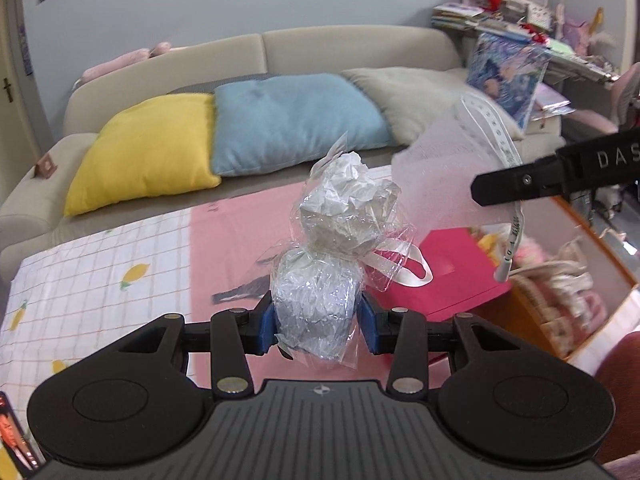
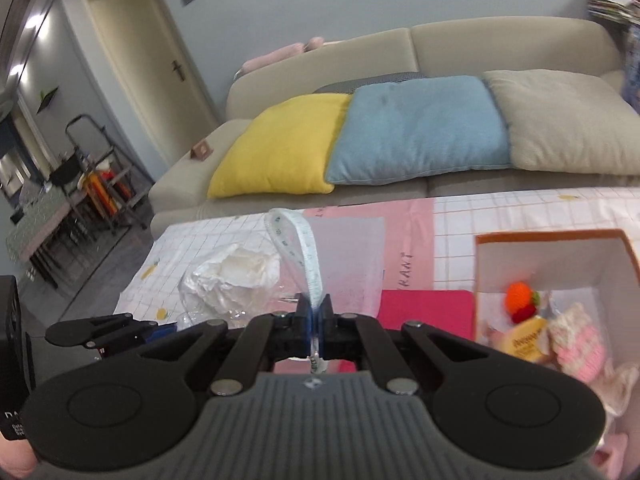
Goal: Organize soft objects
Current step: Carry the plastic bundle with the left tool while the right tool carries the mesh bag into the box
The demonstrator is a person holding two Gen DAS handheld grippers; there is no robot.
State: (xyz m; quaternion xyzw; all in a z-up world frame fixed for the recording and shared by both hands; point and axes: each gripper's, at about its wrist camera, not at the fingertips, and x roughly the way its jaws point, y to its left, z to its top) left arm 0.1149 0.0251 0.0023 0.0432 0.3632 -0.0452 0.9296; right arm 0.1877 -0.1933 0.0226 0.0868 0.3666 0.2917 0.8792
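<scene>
My left gripper (image 1: 318, 326) is shut on a soft white bundle wrapped in crinkled clear cellophane (image 1: 336, 240) and holds it upright above the table; the bundle also shows in the right wrist view (image 2: 232, 272). My right gripper (image 2: 315, 312) is shut on the white printed ribbon handle (image 2: 298, 240) of a frosted translucent bag (image 2: 344, 256). In the left wrist view the right gripper (image 1: 480, 192) reaches in from the right with the bag (image 1: 440, 176) hanging just right of the bundle. An open orange-rimmed box (image 2: 550, 236) holds several soft toys.
A magenta flat box (image 1: 452, 268) lies on the pink and white checked tablecloth (image 1: 100, 264). Behind the table is a beige sofa (image 2: 480, 40) with yellow (image 2: 280, 148), blue (image 2: 420, 128) and beige (image 2: 568, 120) cushions. Cluttered shelves (image 1: 520, 8) stand at the far right.
</scene>
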